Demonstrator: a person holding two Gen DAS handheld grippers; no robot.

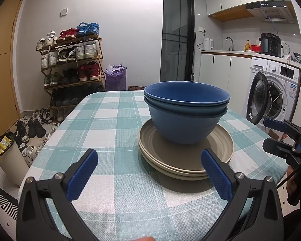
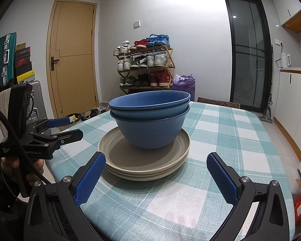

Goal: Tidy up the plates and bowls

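Two nested blue bowls (image 1: 184, 128) (image 2: 150, 132) sit upright on a stack of beige plates (image 1: 222, 146) (image 2: 114, 152) in the middle of a table with a teal-and-white checked cloth (image 1: 114, 120) (image 2: 230, 140). My left gripper (image 1: 149, 156) is open and empty, hovering over the cloth just short of the plates' near rim. My right gripper (image 2: 156, 157) is open too, its fingers apart in front of the plates. Each gripper shows in the other's view, off the table's side and held by a hand: the right one (image 1: 267, 133), the left one (image 2: 70, 128).
A shoe rack (image 1: 70, 66) (image 2: 146, 66) stands beyond the table's far edge, with loose shoes and a bin (image 1: 10, 156) on the floor. A washing machine (image 1: 271, 100) with its door open and a kitchen counter stand at the right. A wooden door (image 2: 74, 60) and suitcases are at the left.
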